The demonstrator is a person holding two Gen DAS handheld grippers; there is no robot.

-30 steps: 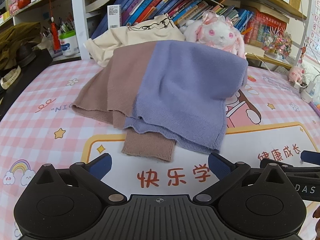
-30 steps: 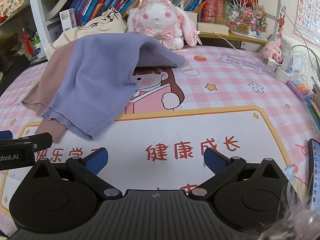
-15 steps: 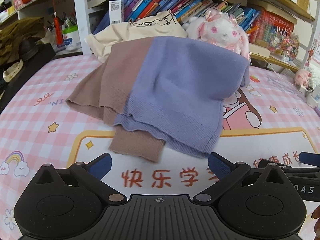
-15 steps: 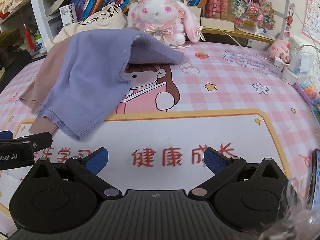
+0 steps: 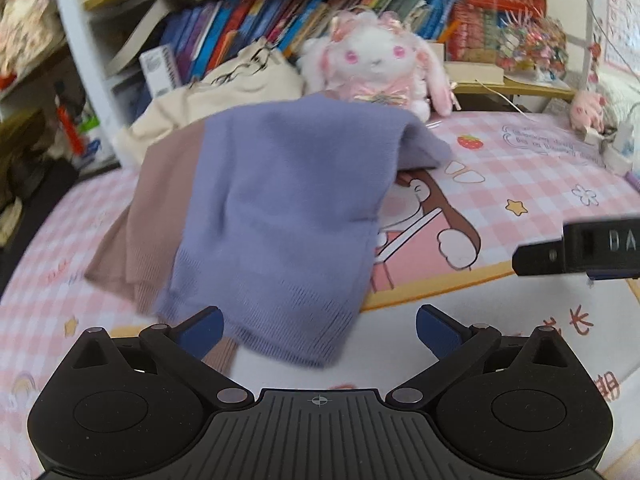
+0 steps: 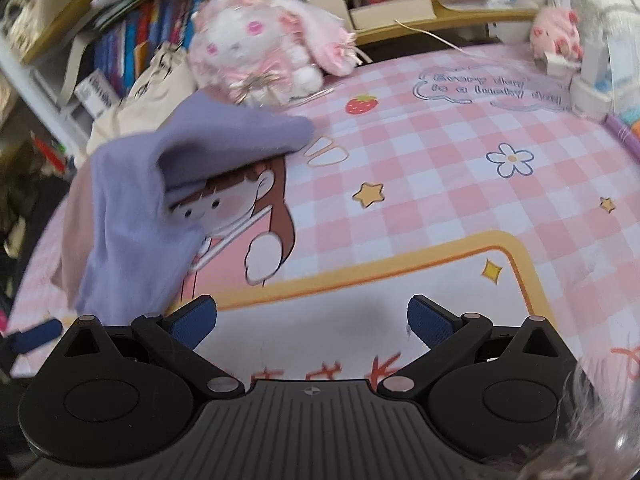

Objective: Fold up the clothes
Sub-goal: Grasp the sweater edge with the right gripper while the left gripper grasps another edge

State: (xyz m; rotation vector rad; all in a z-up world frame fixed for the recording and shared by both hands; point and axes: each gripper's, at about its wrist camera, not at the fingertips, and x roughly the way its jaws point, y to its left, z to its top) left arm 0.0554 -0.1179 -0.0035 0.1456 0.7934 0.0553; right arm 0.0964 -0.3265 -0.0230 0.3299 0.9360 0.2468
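Right gripper (image 6: 312, 322) spread wide, empty, over mat (image 6: 440, 200); purple sweater (image 6: 136, 208) left.

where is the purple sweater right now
The purple sweater lies left of centre on the pink mat in both views, draped over a brown garment, just in front of the plush bunny.
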